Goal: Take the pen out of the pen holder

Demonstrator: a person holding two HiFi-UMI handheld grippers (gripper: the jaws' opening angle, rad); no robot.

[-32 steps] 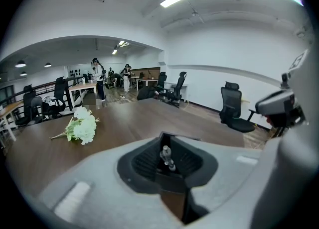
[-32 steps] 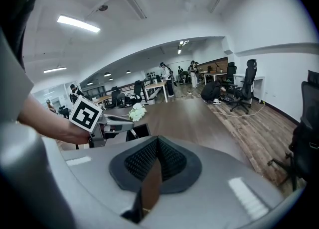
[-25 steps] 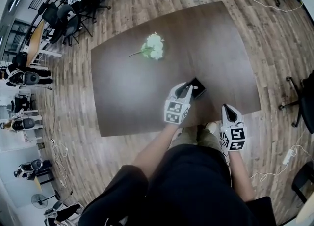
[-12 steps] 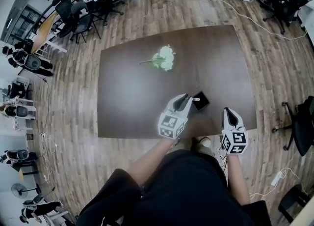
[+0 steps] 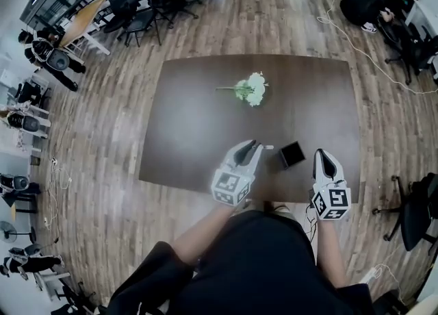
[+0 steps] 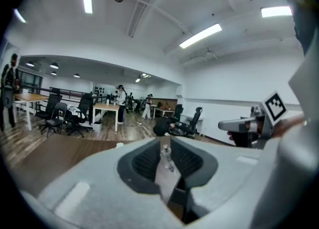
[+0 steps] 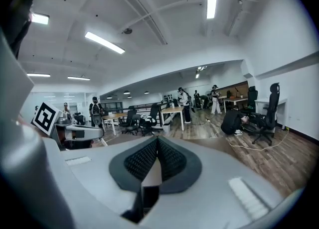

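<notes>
Seen from the head view: flowers lie on the table at upper centre. The pen holder stands near the lower edge, between the left gripper, pen in its jaws, and the right gripper. Chairs fill the upper left.

We wear black clothing, which fills the lower middle of the head view. Our left gripper and right gripper have pale grey, smoothly moulded shells that narrow toward the tip. The left marker cube and right marker cube are white with black square patterns. In the gripper views, the 2 jaws of each carry dark grey textured pads.
</notes>
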